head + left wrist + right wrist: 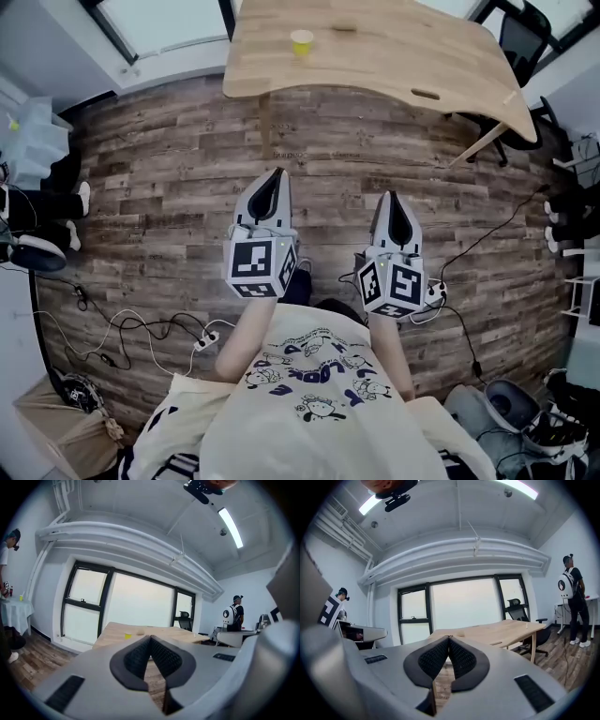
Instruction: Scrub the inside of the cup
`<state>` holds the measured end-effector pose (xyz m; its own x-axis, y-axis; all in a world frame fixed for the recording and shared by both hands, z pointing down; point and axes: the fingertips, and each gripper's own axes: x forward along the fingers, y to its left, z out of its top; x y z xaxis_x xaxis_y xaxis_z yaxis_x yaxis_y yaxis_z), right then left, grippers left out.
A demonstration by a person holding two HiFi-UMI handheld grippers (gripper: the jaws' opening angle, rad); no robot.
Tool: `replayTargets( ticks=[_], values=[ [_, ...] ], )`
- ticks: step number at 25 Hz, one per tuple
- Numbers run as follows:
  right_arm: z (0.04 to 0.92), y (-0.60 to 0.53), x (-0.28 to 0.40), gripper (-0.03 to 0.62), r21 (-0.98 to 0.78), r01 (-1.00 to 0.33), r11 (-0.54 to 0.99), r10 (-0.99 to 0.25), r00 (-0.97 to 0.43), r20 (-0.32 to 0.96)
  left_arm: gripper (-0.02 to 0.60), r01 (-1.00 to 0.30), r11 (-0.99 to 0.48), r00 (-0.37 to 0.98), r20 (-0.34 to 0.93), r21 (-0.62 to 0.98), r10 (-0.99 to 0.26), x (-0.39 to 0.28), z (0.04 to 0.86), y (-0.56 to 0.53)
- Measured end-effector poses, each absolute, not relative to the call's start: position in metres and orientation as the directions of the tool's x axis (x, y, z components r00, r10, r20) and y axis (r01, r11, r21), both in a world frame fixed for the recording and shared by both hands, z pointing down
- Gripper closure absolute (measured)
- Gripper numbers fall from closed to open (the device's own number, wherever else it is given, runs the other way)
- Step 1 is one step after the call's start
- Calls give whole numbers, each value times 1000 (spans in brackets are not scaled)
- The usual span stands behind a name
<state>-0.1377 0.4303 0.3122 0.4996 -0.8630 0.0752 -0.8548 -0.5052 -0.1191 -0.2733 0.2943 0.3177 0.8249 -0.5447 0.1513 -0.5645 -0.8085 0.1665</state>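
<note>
A small yellow cup (301, 42) stands on the light wooden table (394, 66) at the far side of the room; in the left gripper view the cup (127, 635) is a tiny yellow spot on the table (117, 637). A small tan object (343, 27) lies a little right of the cup. My left gripper (279, 173) and right gripper (392, 196) are held side by side over the plank floor, well short of the table. Both point toward it, shut and holding nothing. The left gripper (150, 637) and right gripper (449, 637) have their black pads meeting at the tips.
Black office chairs (525, 33) stand at the table's right end. Cables and a power strip (208, 341) lie on the floor near my feet. People stand at the left (5, 550) and at the right (571, 597). A cloth-covered stand (14, 611) is at the left.
</note>
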Motion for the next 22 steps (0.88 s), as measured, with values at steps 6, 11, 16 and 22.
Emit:
replayTargets(
  ticks=[6, 11, 16, 22],
  values=[
    [314, 402, -137, 568, -111, -862, -495, -869, 488, 83, 559, -565, -806, 825, 157, 180, -543, -270, 322, 269],
    [315, 391, -126, 568, -109, -862, -494, -869, 487, 91, 560, -565, -803, 824, 176, 190, -539, -260, 329, 258],
    [317, 383, -114, 568, -121, -862, -493, -870, 483, 101, 560, -575, -796, 818, 176, 189, -548, -252, 326, 251],
    [319, 361, -89, 568, -125, -878, -463, -886, 453, 100, 560, -593, -784, 804, 190, 183, -564, -229, 330, 237]
  ],
)
